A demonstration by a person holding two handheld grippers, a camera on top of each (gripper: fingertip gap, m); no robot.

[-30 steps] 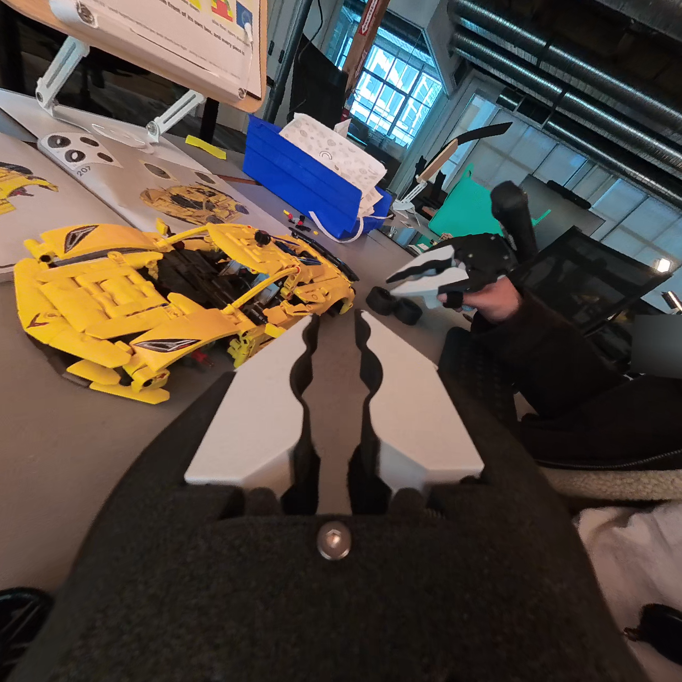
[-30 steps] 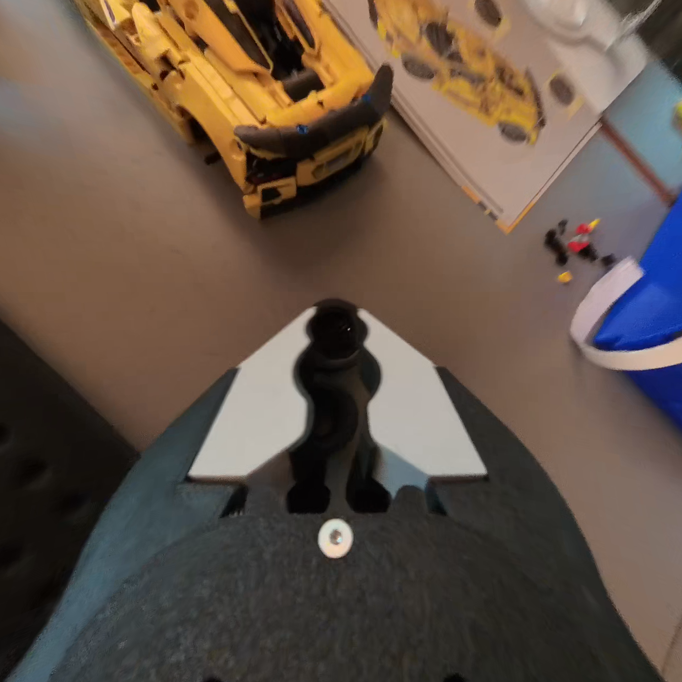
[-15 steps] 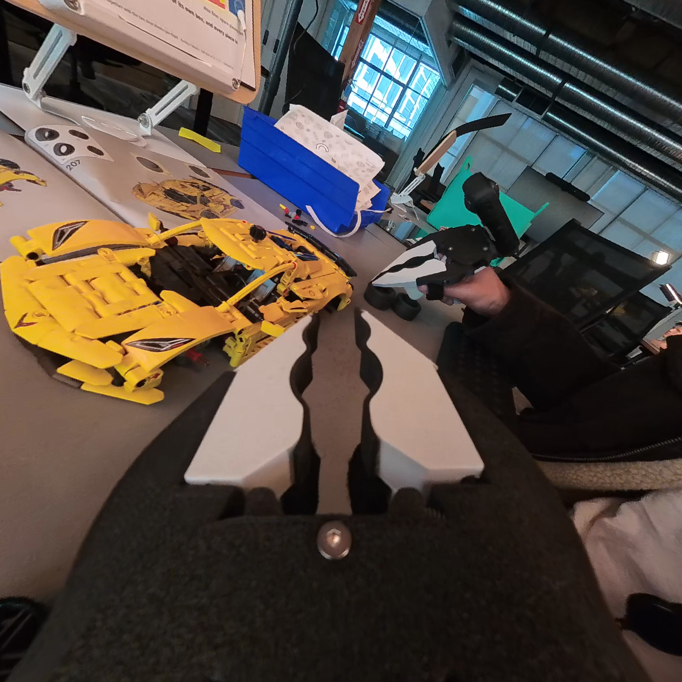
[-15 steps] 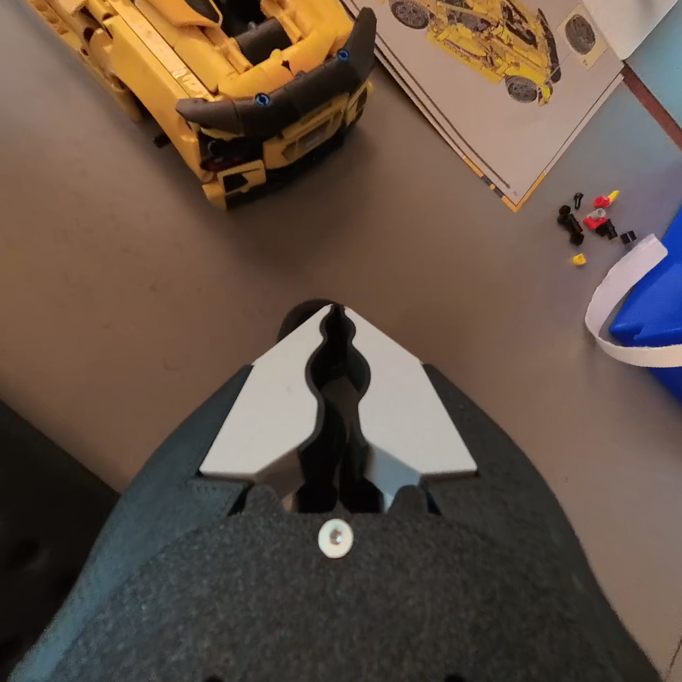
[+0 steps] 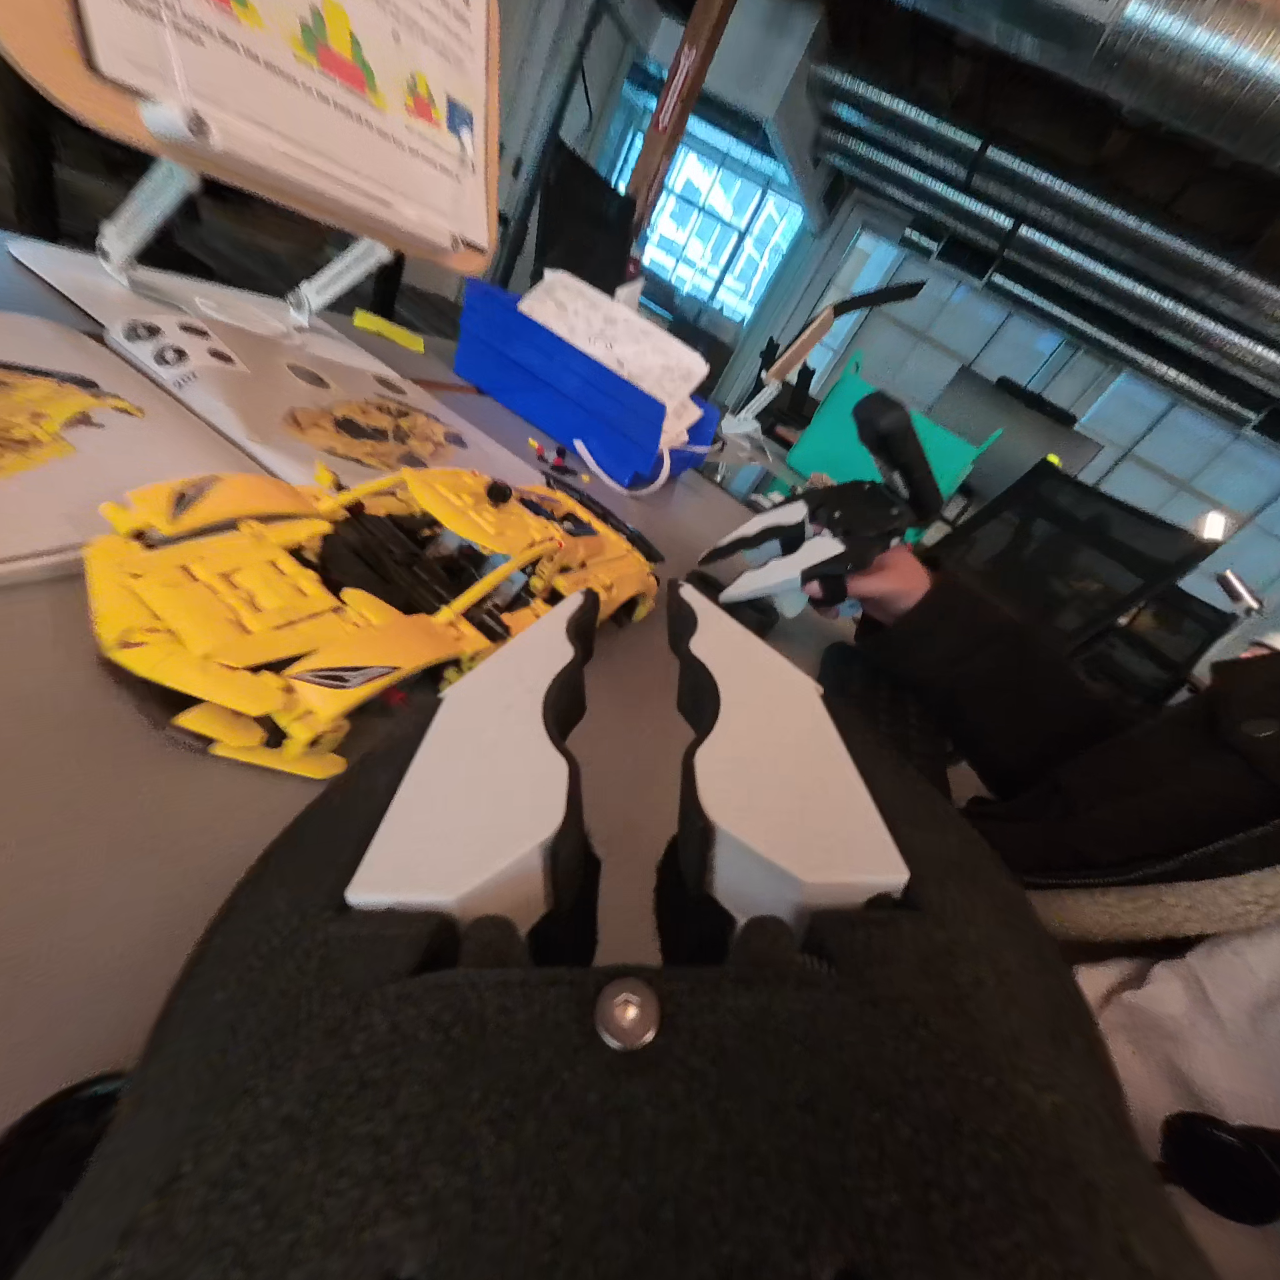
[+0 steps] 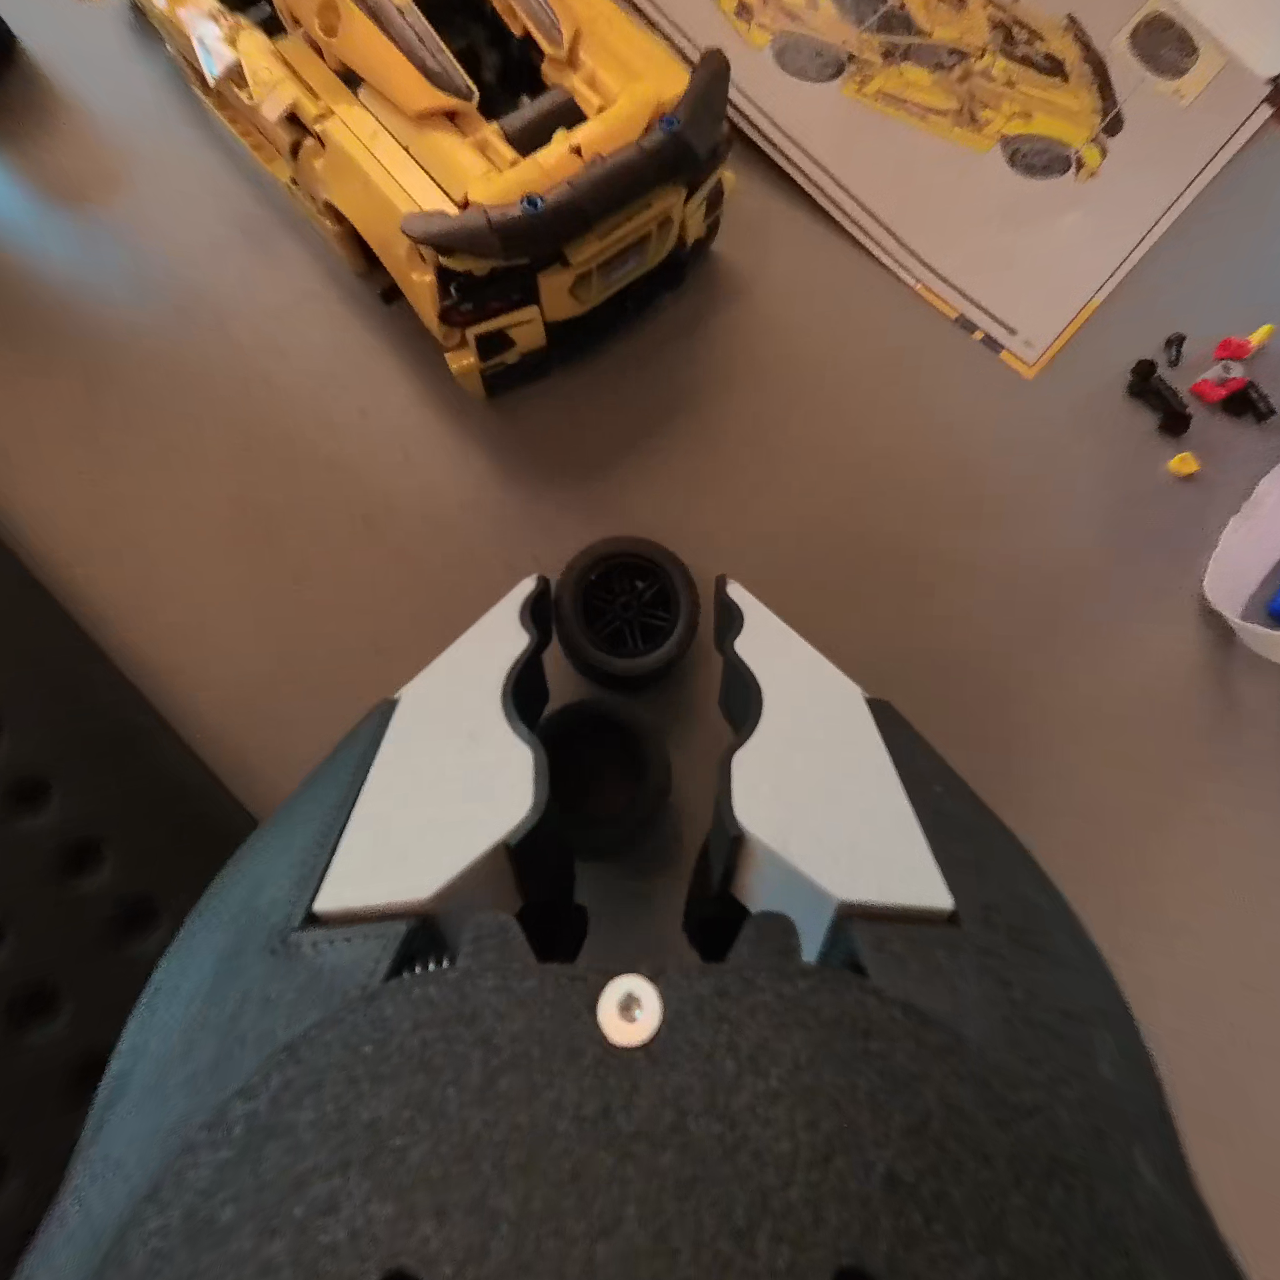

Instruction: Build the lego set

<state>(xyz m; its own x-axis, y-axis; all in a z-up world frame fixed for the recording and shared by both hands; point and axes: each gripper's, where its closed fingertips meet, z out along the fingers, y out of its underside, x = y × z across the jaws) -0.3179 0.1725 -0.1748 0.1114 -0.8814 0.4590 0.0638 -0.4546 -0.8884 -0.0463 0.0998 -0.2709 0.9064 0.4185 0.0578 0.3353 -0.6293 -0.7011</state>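
A yellow lego car stands on the grey table; its black rear spoiler end shows in the right wrist view. My right gripper is open. A black lego wheel sits on the table between its fingertips, close to the left one. A second black wheel lies in shadow farther back between the fingers. My left gripper is slightly open and empty, just right of the car's near side. The right gripper also shows there, held by a hand.
An open instruction booklet lies beyond the car. Small loose black, red and yellow pieces lie near a blue bin with a white strap. A board on a stand overhangs the back. A black chair stands right. Spacing between my two grippers at the tips: around 30 cm.
My right gripper has opened from nearly shut around the black wheels, which now show between its fingers. It moved nearer the car. The left gripper kept its narrow gap and shifted slightly.
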